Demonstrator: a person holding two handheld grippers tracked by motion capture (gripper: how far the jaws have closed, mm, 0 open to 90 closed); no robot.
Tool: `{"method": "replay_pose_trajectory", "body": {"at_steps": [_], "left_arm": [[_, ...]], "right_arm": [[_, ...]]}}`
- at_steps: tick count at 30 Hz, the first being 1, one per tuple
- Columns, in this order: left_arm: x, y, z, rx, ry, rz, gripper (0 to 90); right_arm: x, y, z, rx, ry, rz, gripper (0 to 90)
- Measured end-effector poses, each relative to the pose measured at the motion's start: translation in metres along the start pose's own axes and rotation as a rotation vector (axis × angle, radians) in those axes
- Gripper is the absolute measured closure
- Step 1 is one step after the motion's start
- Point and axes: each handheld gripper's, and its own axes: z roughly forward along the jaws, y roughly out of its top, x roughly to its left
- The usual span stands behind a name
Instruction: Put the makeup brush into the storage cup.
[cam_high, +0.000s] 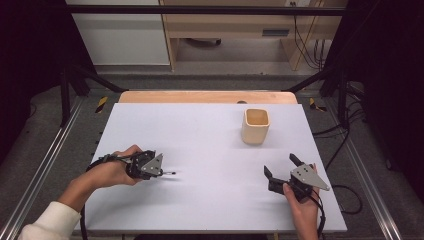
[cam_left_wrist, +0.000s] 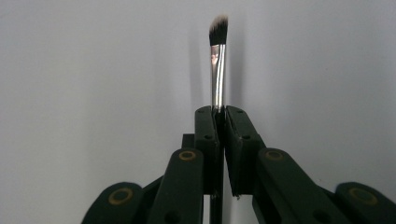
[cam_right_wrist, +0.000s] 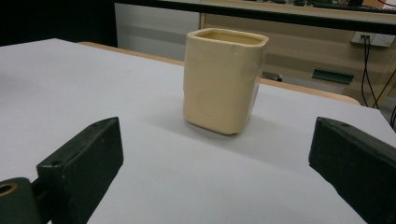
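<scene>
brush work is what the pictures are showing, and the cup looks like the place it is heading for. from the high view, the left gripper (cam_high: 161, 171) is lying low over the white table (cam_high: 200, 130) with a thin brush (cam_high: 170, 173) poking out ahead of its tips, while the right gripper (cam_high: 281, 167) is resting near the table's right edge with its jaws standing wide apart and nothing between them; the cream cup (cam_high: 256, 126) is standing upright well ahead of that right gripper and far off to the side of the left one. in the left gripper view, the jaws are pressing together on the brush's (cam_left_wrist: 217, 70) metal ferrule, its dark, pale-tipped bristles pointing straight out ahead of the tips, so the grip is sitting far forward on the brush; how much handle is trailing behind the pads i cannot tell. in the right gripper view, the cup (cam_right_wrist: 223, 79) is sitting straight ahead between the two spread jaws, apart from both, its mouth open upward. to do this well, i judge the left hand should be keeping its squeeze steady while lifting and swinging toward the cup, tilting the brush upright only once over the mouth; the right gripper is well placed to be closing gently on the cup's wall and steadying it, since a tall light cup could tip.
</scene>
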Motion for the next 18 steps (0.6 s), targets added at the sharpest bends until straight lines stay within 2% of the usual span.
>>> {"method": "replay_pose_trajectory", "body": {"at_steps": [7, 18], "left_arm": [[0.001, 0.003, -0.005, -0.010, 0.009, -0.001, 84.2], [0.004, 0.001, -0.013, -0.050, 0.033, -0.032, 84.2]], "right_arm": [[0.000, 0.000, 0.000, -0.003, -0.001, 0.001, 3.3], [0.000, 0.000, 0.000, -0.003, 0.001, 0.003, 3.3]]}}
